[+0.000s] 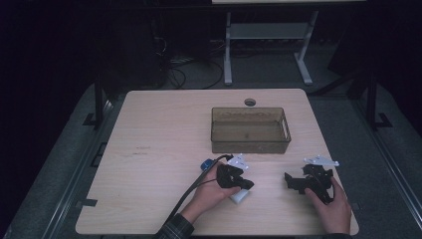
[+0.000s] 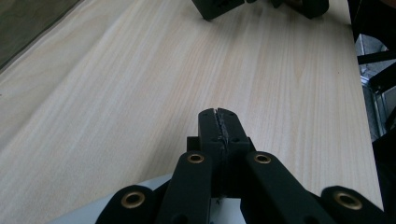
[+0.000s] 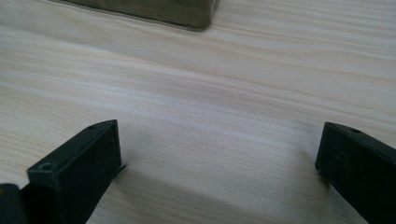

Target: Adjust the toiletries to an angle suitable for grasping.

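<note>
My left gripper (image 1: 245,184) rests low over the light wooden table (image 1: 159,149), held in a hand with a plaid sleeve. In the left gripper view its black jaws (image 2: 218,119) are pressed together with nothing between them, pointing across bare wood toward the other gripper (image 2: 219,7). My right gripper (image 1: 289,180) sits near the table's right front. In the right gripper view it (image 3: 219,154) stands wide open over bare wood, with nothing between the two black fingers (image 3: 79,163).
A translucent brown bin (image 1: 250,142) stands on the table beyond both grippers; its corner (image 3: 187,14) is at the top of the right gripper view. A black cable (image 1: 191,186) trails from the left gripper. A round cable hole (image 1: 250,102) lies at the far edge.
</note>
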`<state>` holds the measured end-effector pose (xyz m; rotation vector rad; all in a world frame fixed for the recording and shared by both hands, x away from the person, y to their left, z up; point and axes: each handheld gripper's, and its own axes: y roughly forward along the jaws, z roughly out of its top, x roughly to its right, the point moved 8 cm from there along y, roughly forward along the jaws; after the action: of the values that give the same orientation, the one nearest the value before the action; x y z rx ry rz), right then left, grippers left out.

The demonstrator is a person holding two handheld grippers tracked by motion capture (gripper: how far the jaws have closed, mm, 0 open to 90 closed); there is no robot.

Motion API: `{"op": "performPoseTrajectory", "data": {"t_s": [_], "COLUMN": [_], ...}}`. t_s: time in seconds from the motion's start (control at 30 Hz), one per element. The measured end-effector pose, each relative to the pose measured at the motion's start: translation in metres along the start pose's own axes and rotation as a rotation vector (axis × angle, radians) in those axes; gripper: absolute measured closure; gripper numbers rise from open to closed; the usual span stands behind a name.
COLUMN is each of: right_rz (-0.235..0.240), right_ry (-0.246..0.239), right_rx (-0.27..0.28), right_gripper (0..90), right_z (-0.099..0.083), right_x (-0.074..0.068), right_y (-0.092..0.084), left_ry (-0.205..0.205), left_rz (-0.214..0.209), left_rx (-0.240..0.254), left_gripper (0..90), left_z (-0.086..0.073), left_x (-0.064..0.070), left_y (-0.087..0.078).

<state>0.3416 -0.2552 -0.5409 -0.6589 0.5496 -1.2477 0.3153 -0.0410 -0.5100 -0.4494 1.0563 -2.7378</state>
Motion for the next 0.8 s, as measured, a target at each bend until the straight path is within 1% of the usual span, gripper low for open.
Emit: {"op": "performPoseTrajectory", "data": {"t_s": [0.23,0.47,0.63,0.8], "right_rz": [0.0,0.0,0.0,0.0], "right_ry": [0.0,0.0,0.0,0.0], "right_rx": [0.0,0.0,0.0,0.0], "right_gripper": [0.0,0.0,0.0,0.0], "right_z": [0.0,0.0,0.0,0.0], "right_x": [0.0,0.0,0.0,0.0], "right_y": [0.0,0.0,0.0,0.0], "left_ry": [0.019,0.021,0.031,0.033], "left_rz": [0.0,-0.009,-0.008,-0.007], "left_rx": [-0.023,-0.03,-0.045,-0.047], "left_gripper": [89.9,89.9,89.9,89.9], "left_z": [-0.005,-0.009,-0.013,-0.017], "left_x": [0.004,0.009,0.012,0.015], "left_y": [-0.005,-0.01,-0.015,-0.02]}}
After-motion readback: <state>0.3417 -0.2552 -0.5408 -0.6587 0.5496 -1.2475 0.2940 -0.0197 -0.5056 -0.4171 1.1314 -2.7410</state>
